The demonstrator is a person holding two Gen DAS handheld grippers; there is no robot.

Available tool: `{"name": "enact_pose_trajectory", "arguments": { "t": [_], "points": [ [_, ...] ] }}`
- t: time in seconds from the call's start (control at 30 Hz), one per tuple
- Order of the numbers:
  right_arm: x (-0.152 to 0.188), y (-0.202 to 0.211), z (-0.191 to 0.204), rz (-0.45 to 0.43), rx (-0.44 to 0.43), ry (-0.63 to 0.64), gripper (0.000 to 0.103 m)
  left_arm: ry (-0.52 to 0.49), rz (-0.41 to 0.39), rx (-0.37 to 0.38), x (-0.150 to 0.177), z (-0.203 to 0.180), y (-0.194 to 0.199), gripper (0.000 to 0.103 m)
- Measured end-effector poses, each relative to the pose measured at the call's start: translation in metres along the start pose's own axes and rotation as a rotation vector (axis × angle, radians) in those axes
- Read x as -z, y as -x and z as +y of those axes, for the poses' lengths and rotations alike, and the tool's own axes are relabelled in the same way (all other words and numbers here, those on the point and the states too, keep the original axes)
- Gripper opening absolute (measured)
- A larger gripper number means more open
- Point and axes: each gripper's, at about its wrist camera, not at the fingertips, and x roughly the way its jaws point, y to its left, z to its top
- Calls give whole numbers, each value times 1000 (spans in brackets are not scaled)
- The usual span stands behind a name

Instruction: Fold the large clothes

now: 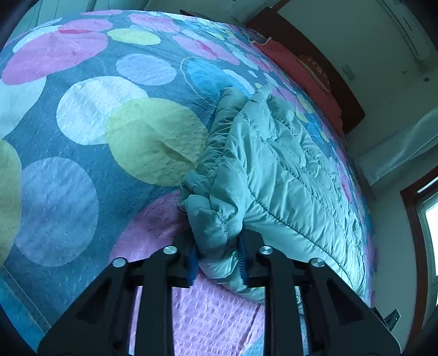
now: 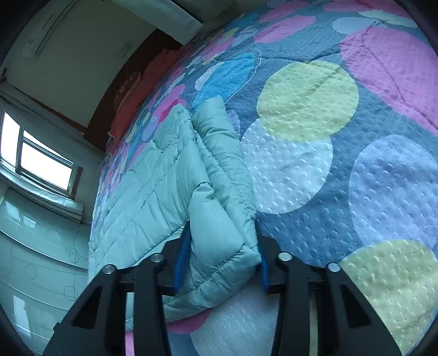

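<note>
Jacket (image 1: 276, 169), pale green and quilted, lies on a bed, spread over a bedspread (image 1: 82, 131) printed with big pink, yellow, white and lilac circles on a blue ground. It stretches away from both cameras toward the head of the bed, where a reddish pillow (image 1: 301, 74) rests against a dark wooden headboard (image 1: 314, 52).

In the left wrist view the left claw (image 1: 217, 263) is clamped on a bunched, gathered corner of the jacket; the padded cloth fills the gap between the blue pads (image 1: 192, 264) and bulges out above them. A puckered seam runs up from the grip along the near edge of the garment.

In the right wrist view the right claw (image 2: 220, 263) is clamped on a thick folded edge of the jacket (image 2: 169, 186); the fold sits between its blue pads (image 2: 182, 257) and presses against both. One narrower padded part, perhaps a sleeve, lies doubled over the body beside the grip.

A window (image 2: 41, 161) shows bright on the wall past the bed, with an air conditioner (image 2: 49, 24) mounted high above the headboard.
</note>
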Motion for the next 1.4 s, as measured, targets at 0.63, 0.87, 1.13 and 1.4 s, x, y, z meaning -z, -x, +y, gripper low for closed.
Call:
{"name": "enact_pose_trajectory", "arguments": {
  "t": [0.63, 0.87, 1.13, 1.4],
  "points": [
    [26, 45, -6, 6, -16, 84, 16, -104, -6, -46, 28, 3, 45, 8],
    [47, 72, -20, 26, -22, 88, 16, -110, -1, -56, 54, 18, 74, 8],
    [71, 98, -38, 58, -29, 84, 16, -119, 19, -66, 81, 36, 99, 8],
    [86, 116, -52, 74, -29, 83, 16, -114, 27, -59, 102, 48, 122, 8]
  ]
}}
